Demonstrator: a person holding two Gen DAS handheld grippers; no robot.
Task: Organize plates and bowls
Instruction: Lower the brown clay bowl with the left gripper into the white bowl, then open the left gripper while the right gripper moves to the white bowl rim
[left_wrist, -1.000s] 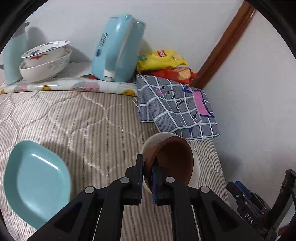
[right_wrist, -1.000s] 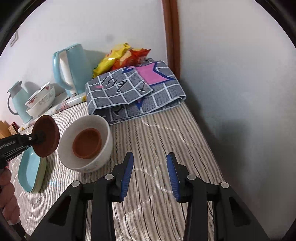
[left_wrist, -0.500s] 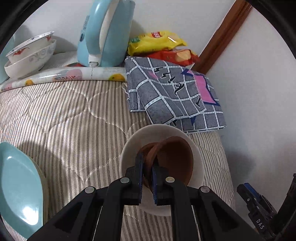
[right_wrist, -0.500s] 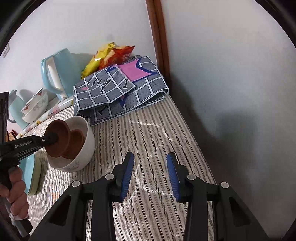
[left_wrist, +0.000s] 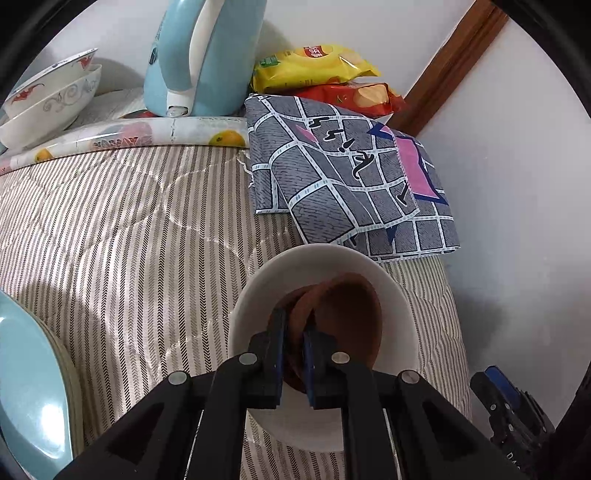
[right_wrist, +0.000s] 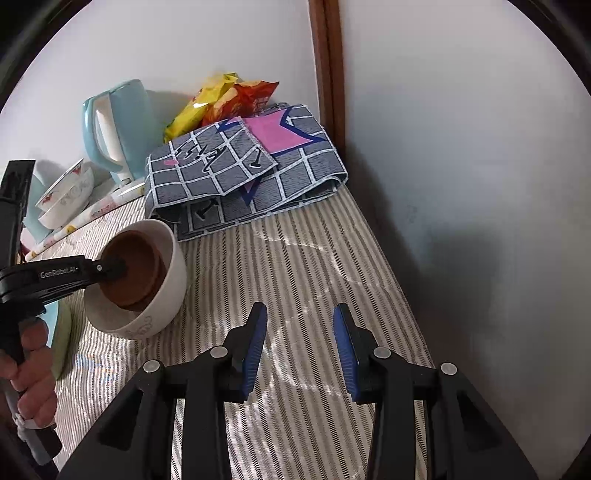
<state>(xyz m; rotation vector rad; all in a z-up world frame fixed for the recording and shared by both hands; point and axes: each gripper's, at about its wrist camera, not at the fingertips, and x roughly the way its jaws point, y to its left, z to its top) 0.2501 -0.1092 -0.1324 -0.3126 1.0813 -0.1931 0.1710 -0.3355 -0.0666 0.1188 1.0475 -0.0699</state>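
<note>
My left gripper is shut on the rim of a small brown dish, tilted inside a white bowl on the striped quilt. A second brown dish lies under it in the bowl. From the right wrist view, the left gripper reaches in from the left and the brown dish rests in the white bowl. My right gripper stands open over the quilt to the right of the bowl, with nothing between its fingers.
A teal plate lies at the left. Two stacked patterned bowls and a pale blue kettle stand at the back. A folded grey checked cloth and snack packs sit by the wall. A hand holds the left gripper.
My left gripper has carried the brown dish right and down, from beside the white bowl into it, onto the other brown dish. The right gripper stays open and about in place.
</note>
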